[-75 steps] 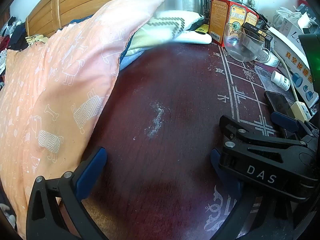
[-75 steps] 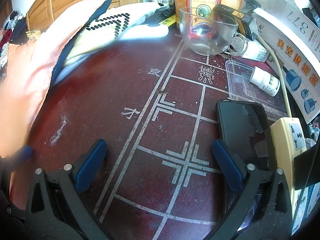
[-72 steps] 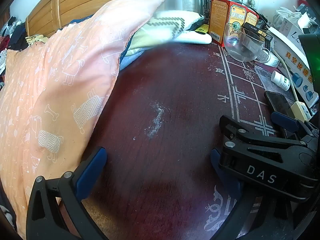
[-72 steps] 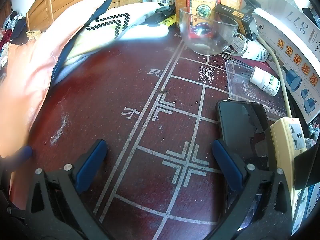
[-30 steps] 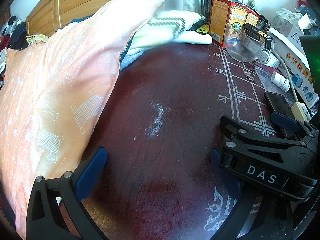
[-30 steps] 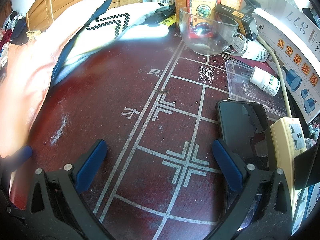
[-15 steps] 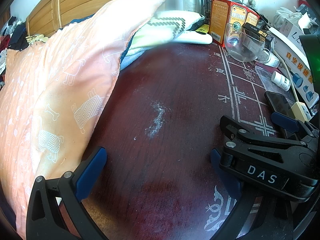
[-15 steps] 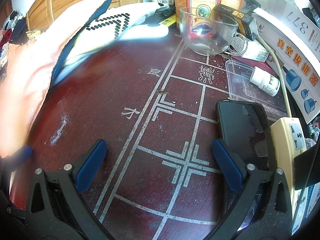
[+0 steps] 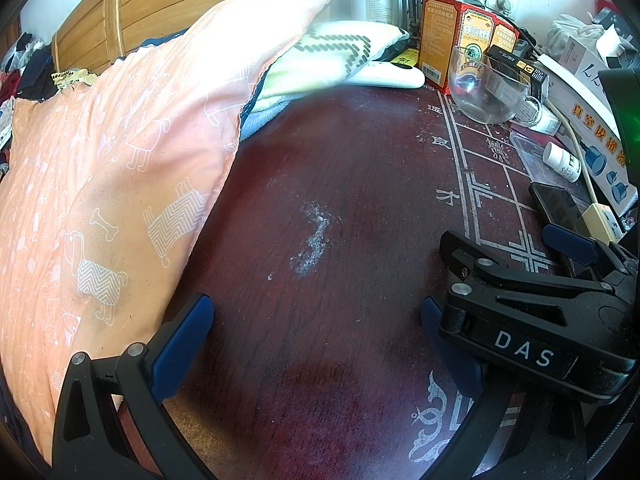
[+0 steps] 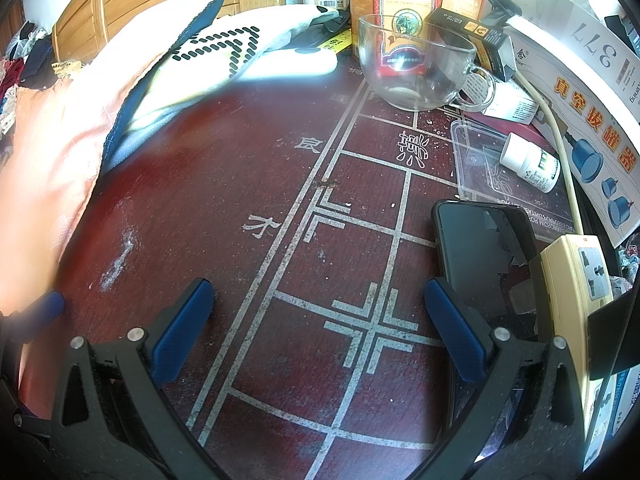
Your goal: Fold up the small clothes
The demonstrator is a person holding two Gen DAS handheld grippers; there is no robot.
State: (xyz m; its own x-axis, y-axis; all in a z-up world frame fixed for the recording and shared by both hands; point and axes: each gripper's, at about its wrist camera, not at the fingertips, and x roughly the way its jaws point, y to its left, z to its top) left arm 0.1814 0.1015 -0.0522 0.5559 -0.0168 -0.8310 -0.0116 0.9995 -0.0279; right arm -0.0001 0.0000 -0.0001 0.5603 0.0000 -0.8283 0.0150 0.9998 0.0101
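Glass cup [image 10: 416, 68], apparently empty

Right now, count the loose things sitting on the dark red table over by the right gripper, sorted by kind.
Glass cup: 1
Phone: 1
White pill bottle: 1
Power strip: 1
Clear plastic tray: 1
Total: 5
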